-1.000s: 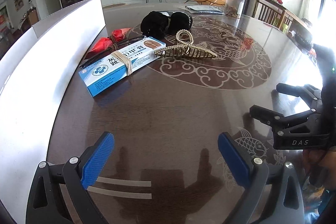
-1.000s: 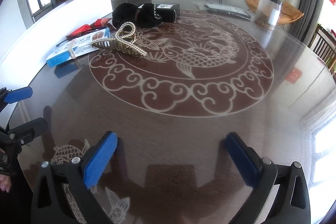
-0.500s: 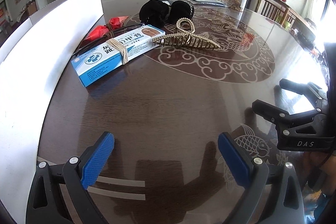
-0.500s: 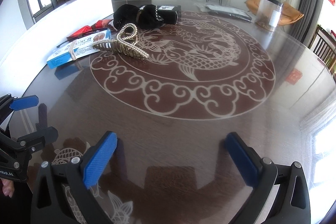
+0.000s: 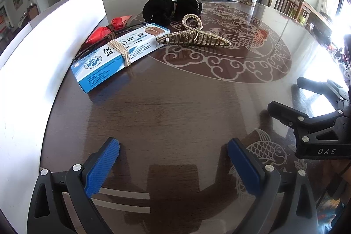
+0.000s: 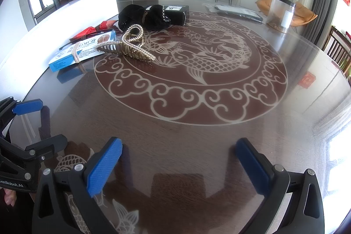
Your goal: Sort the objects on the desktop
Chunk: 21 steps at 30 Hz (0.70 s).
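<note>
Sorting looks barely begun: nothing is held. The left gripper (image 5: 173,165) and right gripper (image 6: 178,165) both hover with blue-padded jaws spread wide and empty above the dark round glass-topped table (image 6: 219,135). The blue-and-white cardboard medicine box bound with a rubber band (image 5: 118,57) lies at eleven o'clock in the left view, long axis running from seven towards one. Just beside its far end, the gold pearl-studded hair claw (image 5: 193,37) lies crosswise, nine to three, and behind it sits a black fuzzy bundle (image 5: 169,8).
</note>
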{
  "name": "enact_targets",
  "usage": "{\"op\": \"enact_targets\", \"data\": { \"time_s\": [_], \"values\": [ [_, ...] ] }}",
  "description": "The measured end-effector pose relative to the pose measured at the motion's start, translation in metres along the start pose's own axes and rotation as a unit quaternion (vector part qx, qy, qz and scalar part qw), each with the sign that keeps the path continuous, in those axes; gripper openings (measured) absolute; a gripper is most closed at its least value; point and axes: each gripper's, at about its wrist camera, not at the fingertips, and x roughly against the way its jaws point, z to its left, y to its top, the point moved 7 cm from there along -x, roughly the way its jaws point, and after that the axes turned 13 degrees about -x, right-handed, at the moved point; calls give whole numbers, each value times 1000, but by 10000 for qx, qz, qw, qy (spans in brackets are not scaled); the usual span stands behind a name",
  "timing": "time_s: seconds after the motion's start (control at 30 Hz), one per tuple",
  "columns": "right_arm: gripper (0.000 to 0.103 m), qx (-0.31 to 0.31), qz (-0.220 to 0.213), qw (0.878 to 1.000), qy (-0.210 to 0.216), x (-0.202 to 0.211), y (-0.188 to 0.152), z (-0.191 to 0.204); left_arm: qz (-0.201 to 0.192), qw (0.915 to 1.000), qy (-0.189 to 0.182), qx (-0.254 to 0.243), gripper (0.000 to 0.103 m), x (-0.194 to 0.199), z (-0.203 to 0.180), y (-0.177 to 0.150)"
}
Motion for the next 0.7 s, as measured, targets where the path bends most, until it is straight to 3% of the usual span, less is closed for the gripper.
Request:
{"op": "enact_targets", "data": {
  "time_s": [0.33, 0.7],
  "values": [
    [103, -1, -1, 10000, 0, 0, 0, 0, 77, 10000, -30, -40, 103, 1, 6, -7],
    [103, -2, -1, 10000, 0, 0, 0, 0, 185, 9993, 142, 289, 103, 8, 51, -31]
  ]
}}
